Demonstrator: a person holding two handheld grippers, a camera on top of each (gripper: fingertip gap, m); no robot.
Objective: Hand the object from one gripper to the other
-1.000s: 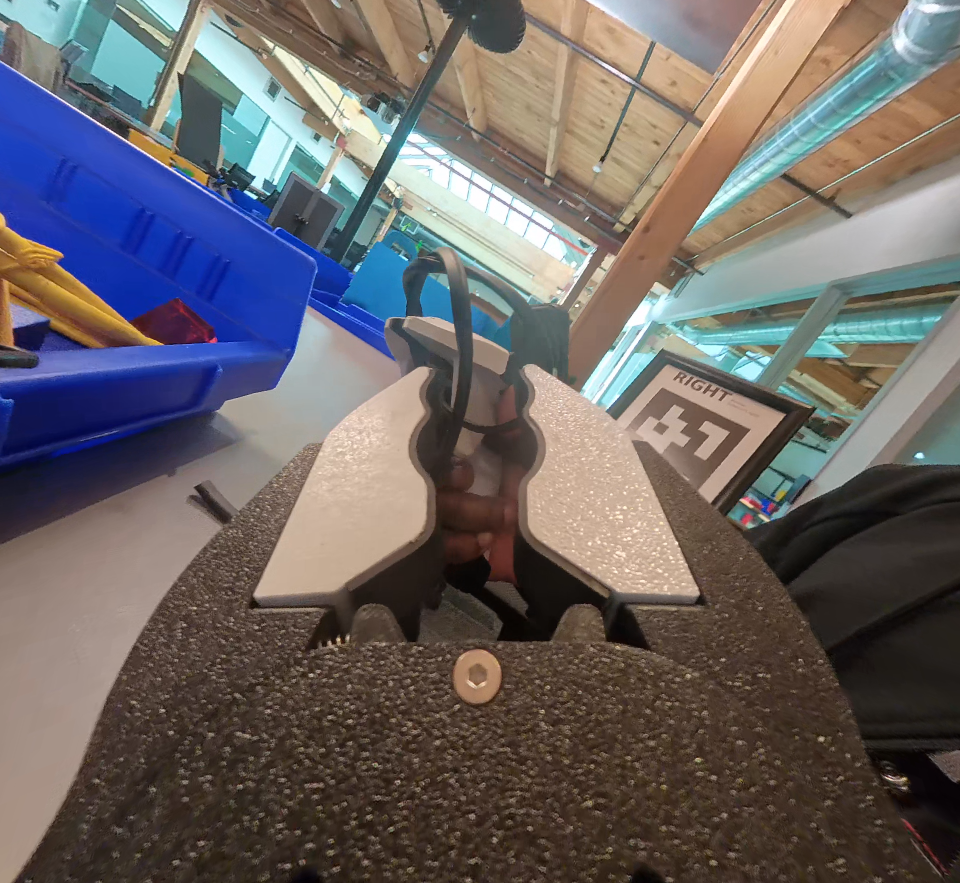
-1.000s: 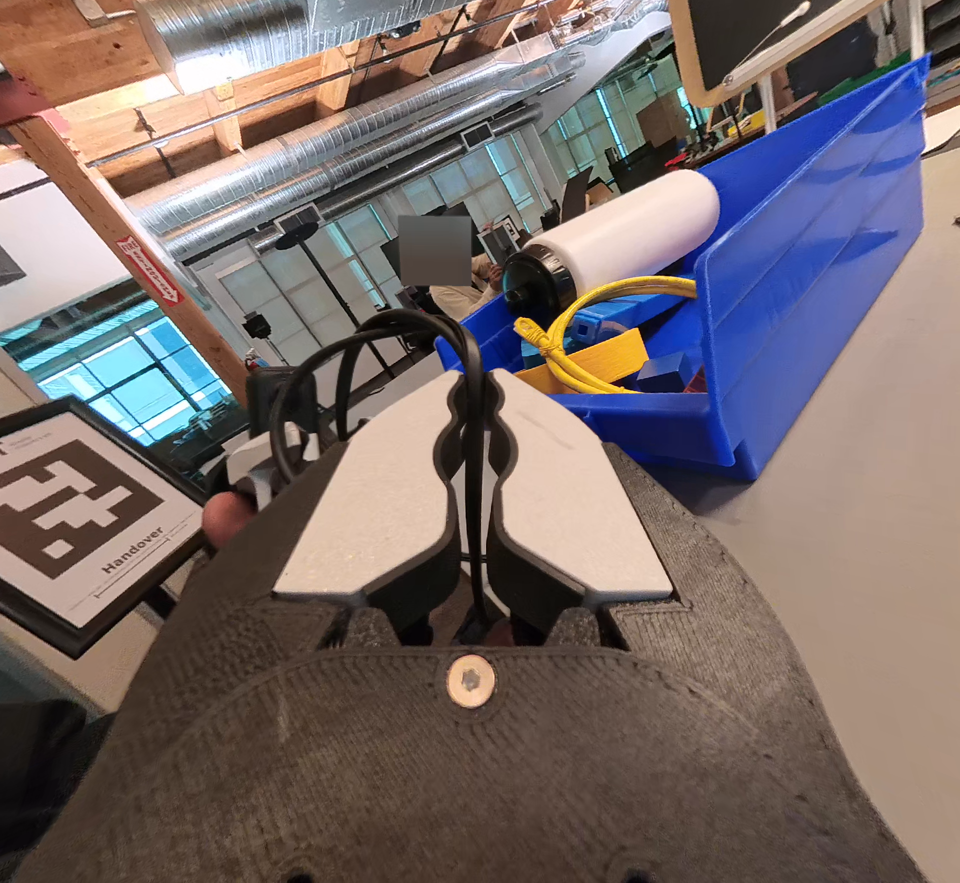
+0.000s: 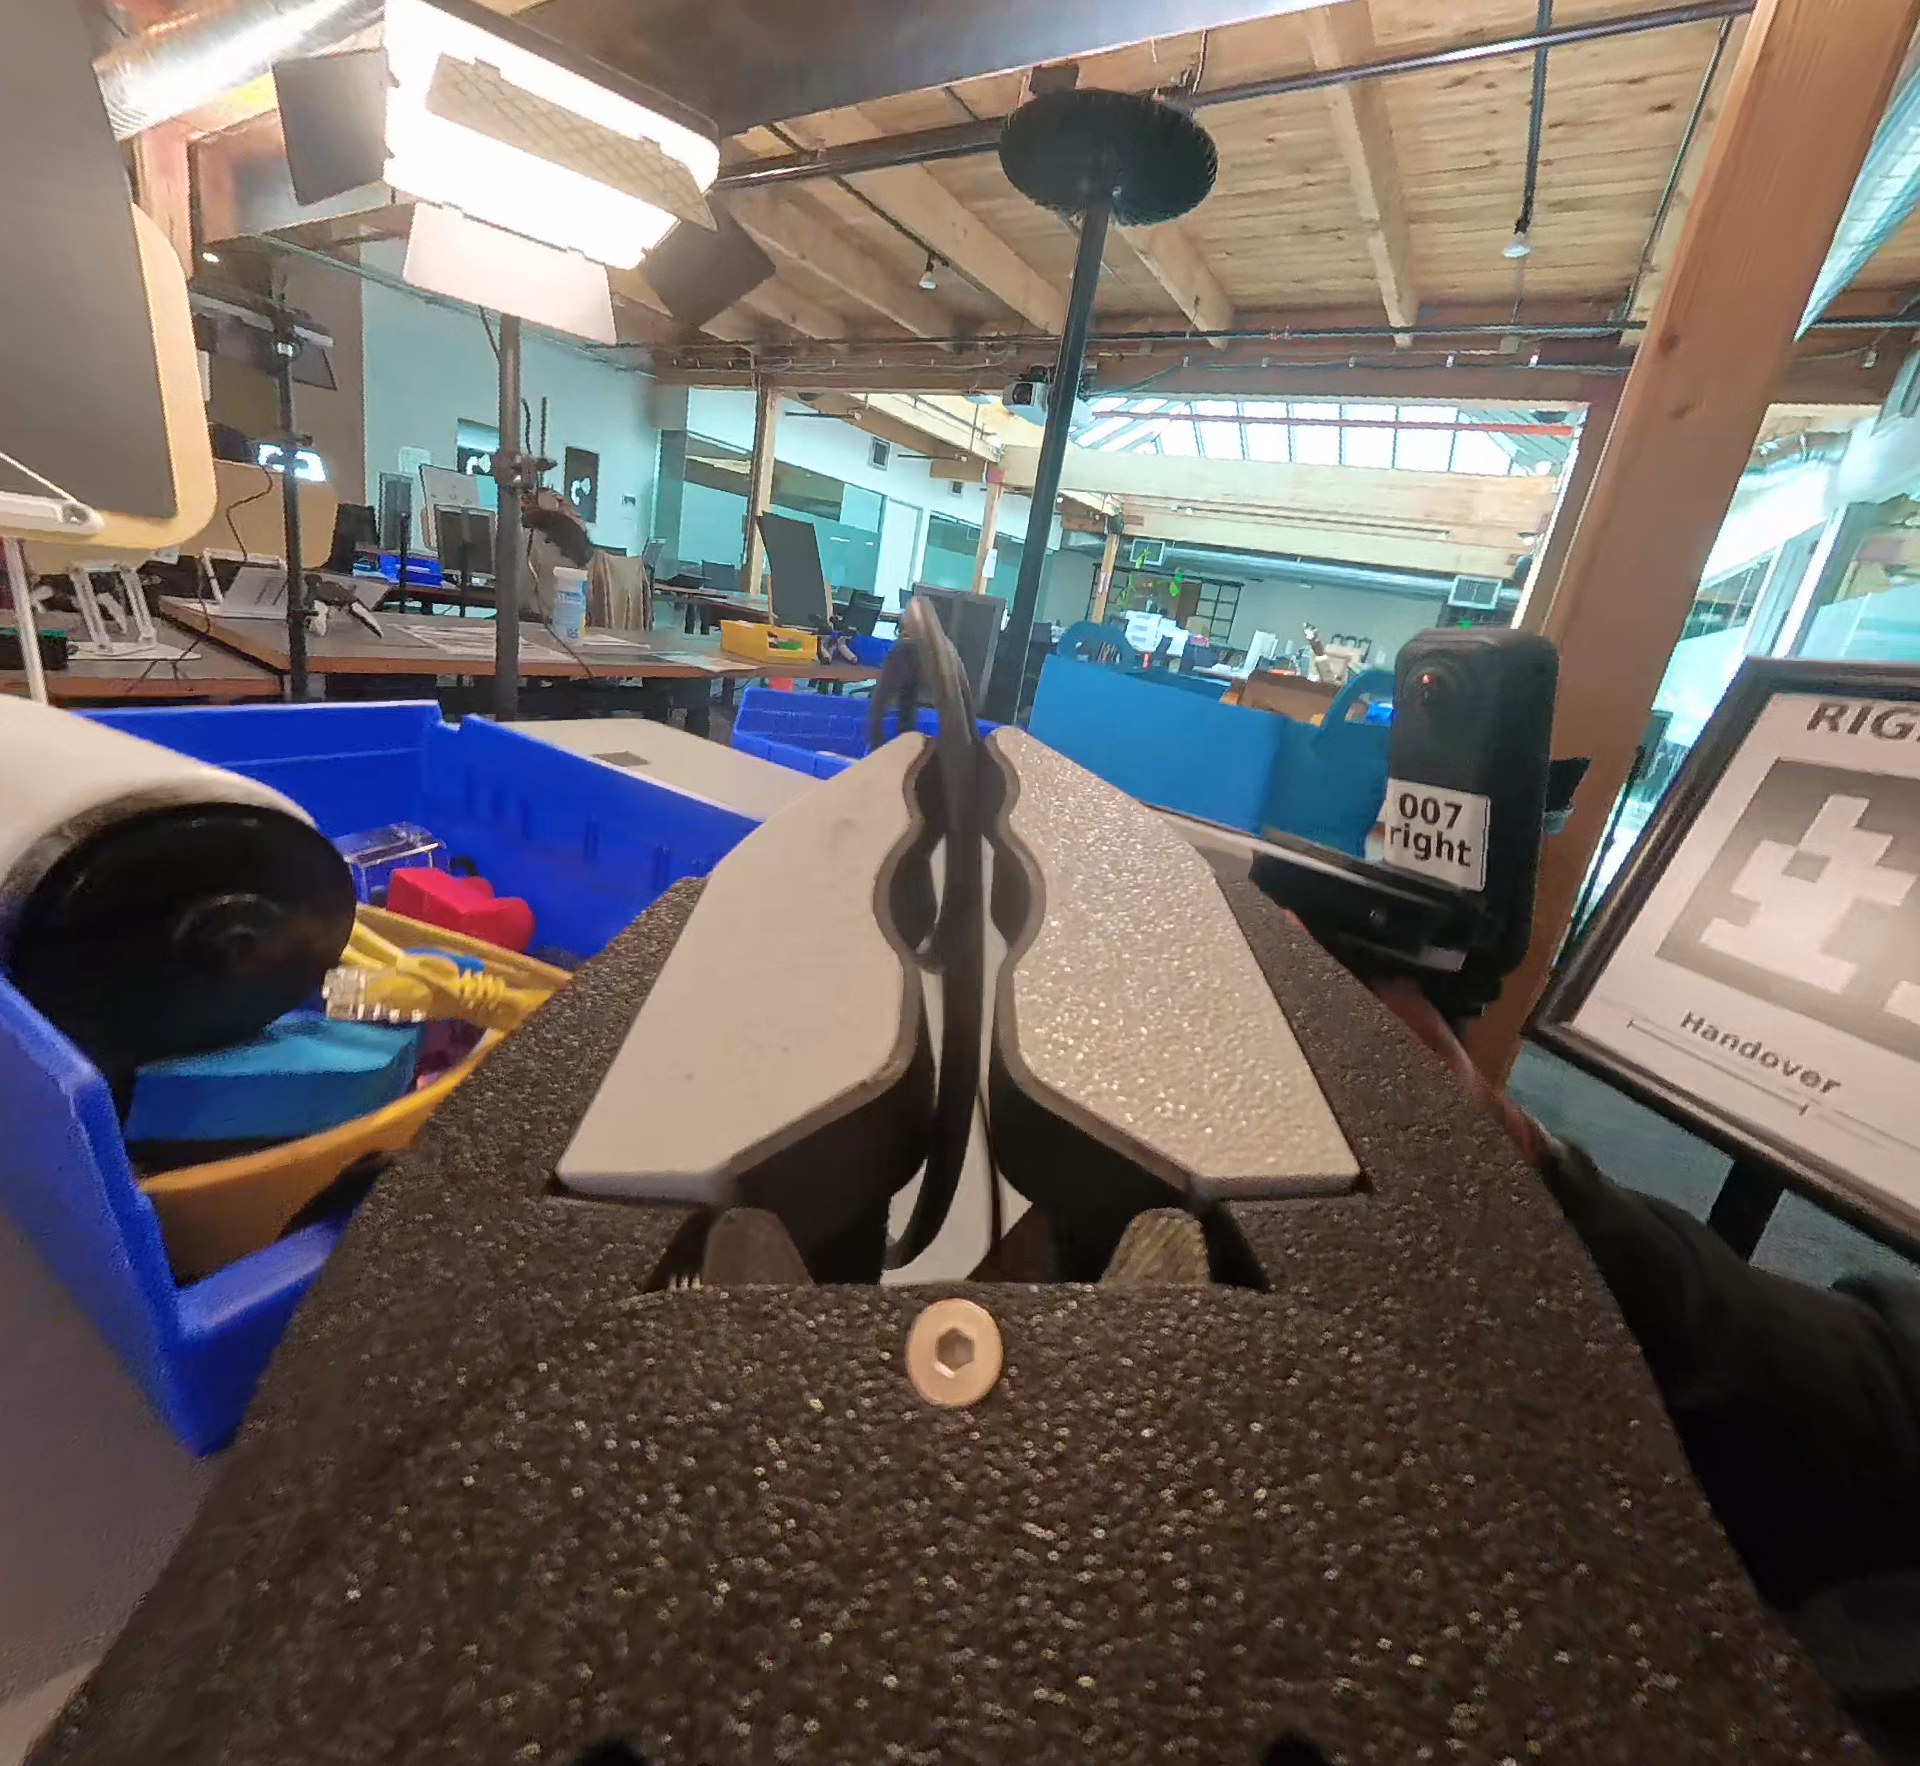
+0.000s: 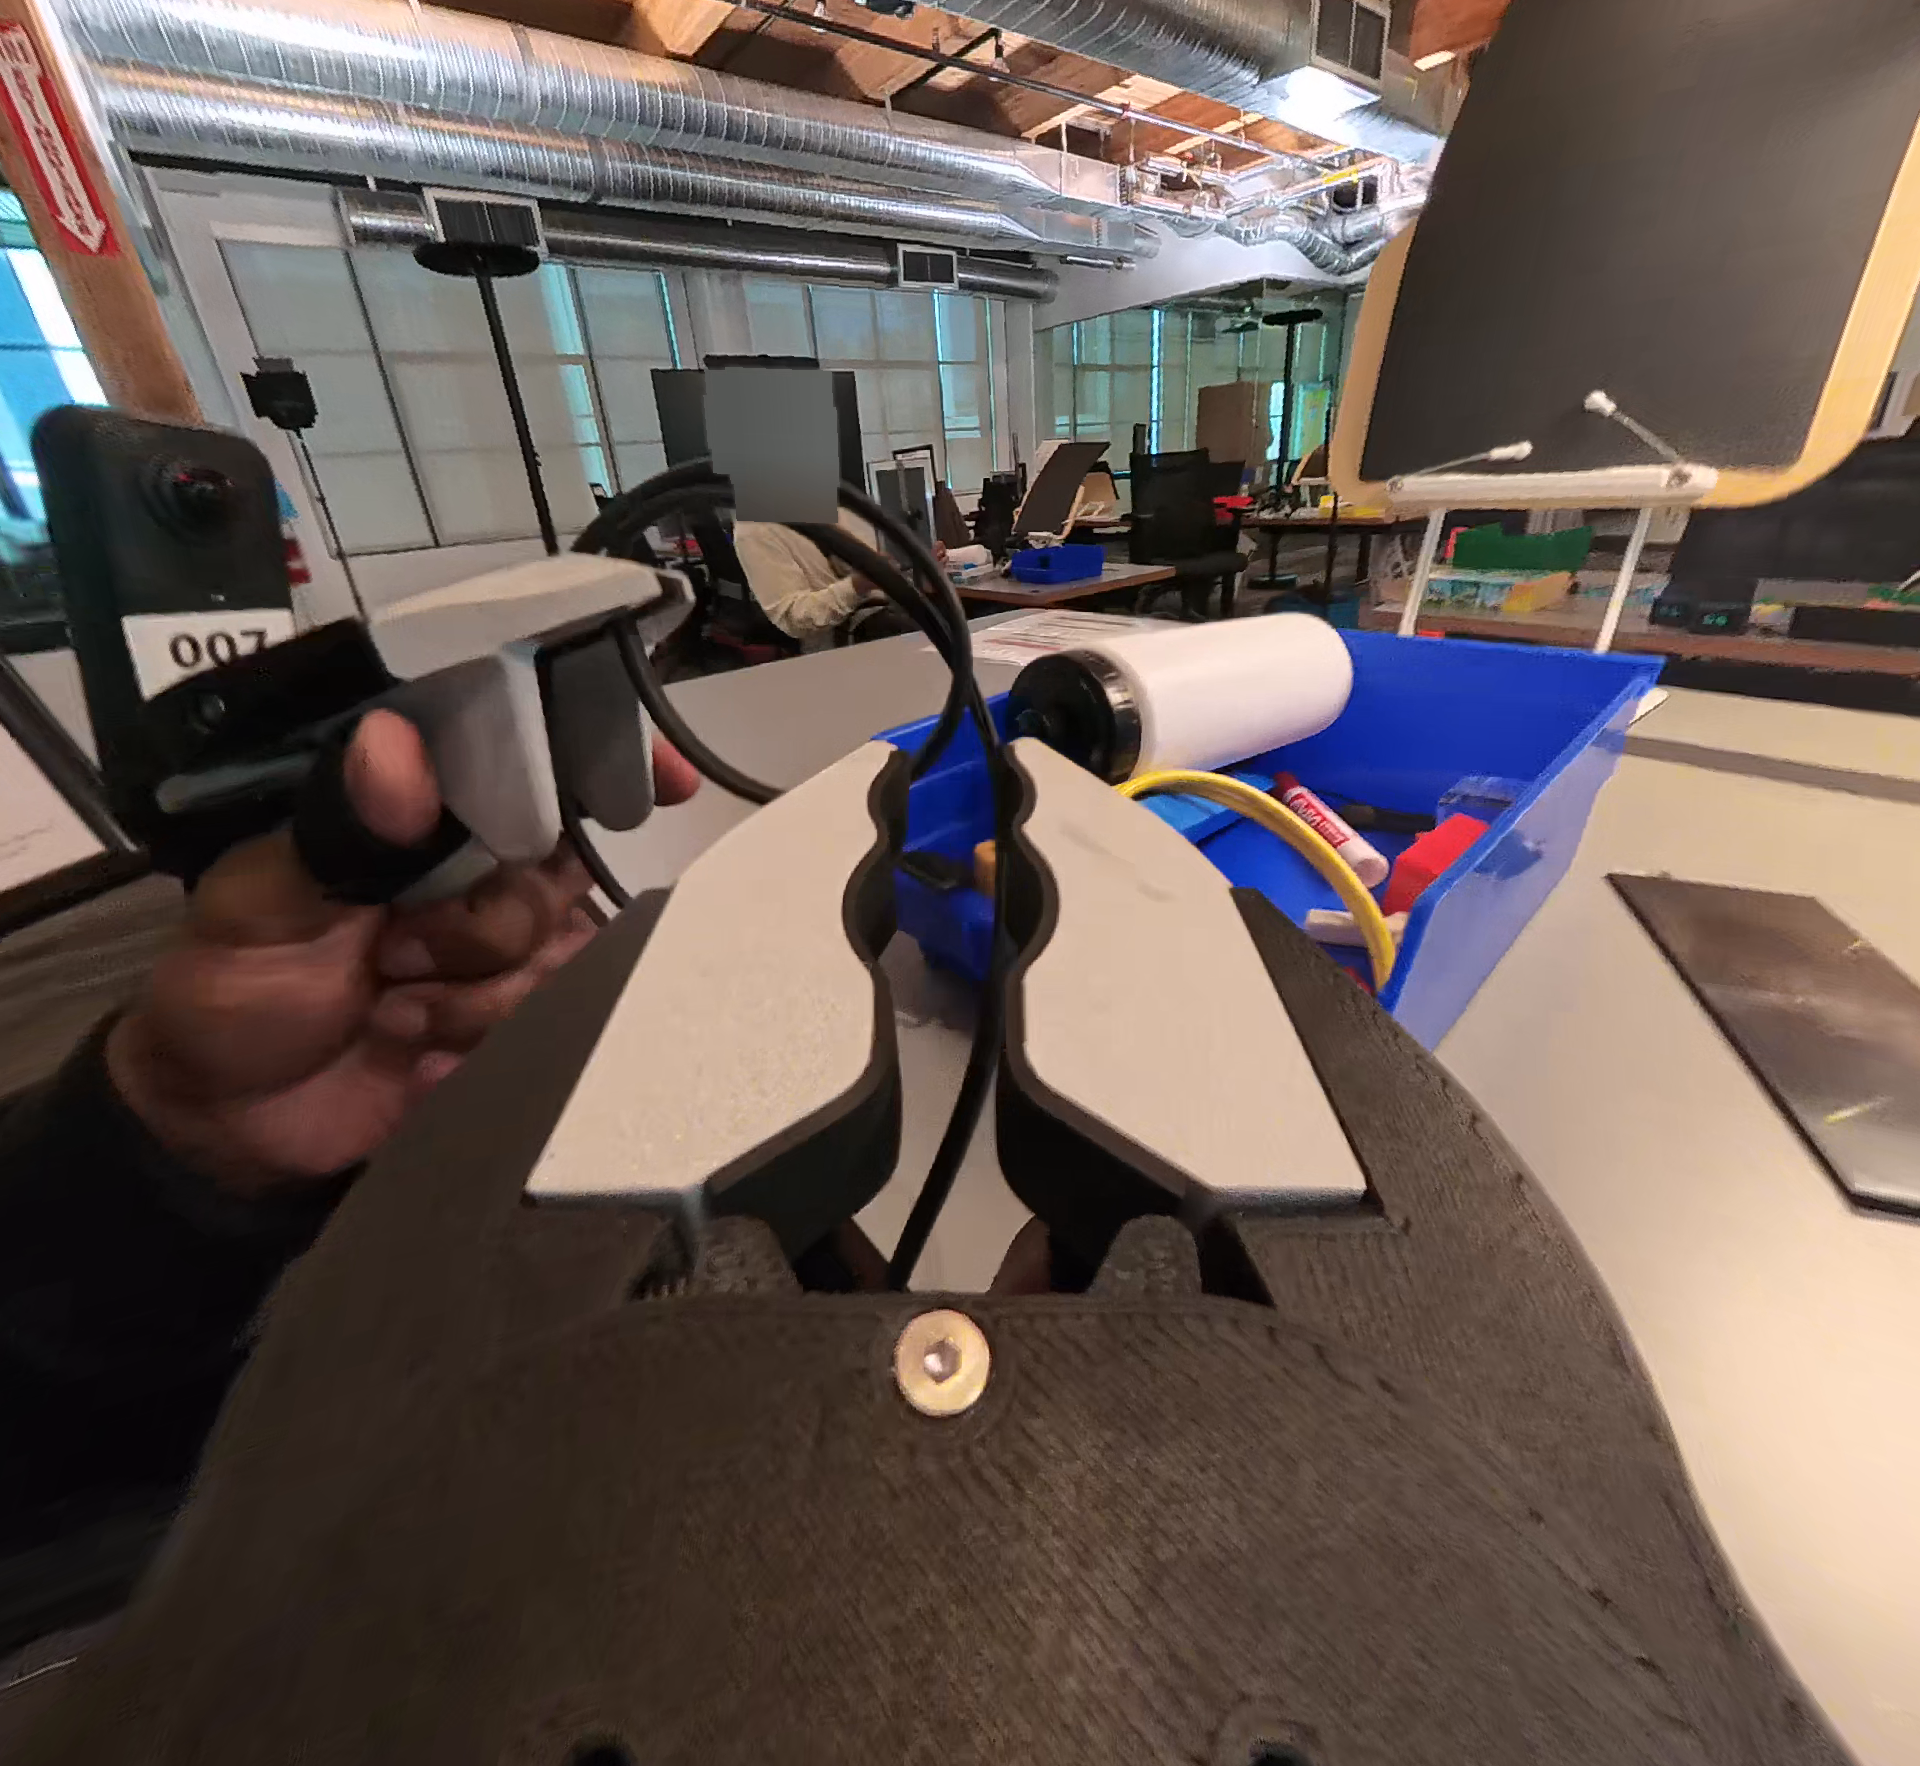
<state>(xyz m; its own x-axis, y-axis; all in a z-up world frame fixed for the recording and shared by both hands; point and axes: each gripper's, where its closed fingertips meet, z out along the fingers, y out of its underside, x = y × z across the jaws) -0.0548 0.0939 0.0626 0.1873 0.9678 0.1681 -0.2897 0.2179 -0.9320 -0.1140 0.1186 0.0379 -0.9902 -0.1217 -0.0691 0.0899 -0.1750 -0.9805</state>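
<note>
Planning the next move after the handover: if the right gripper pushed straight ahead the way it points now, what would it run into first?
Probably the blue bin: beyond the right gripper, its near wall sits straight ahead, the white roll just behind. The black cable already runs between its fingers. Depth is uncertain.

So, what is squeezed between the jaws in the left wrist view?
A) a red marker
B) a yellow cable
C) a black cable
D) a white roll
C: the black cable runs up between the shut jaws of the left gripper, while the yellow cable lies in the blue bin.
</note>
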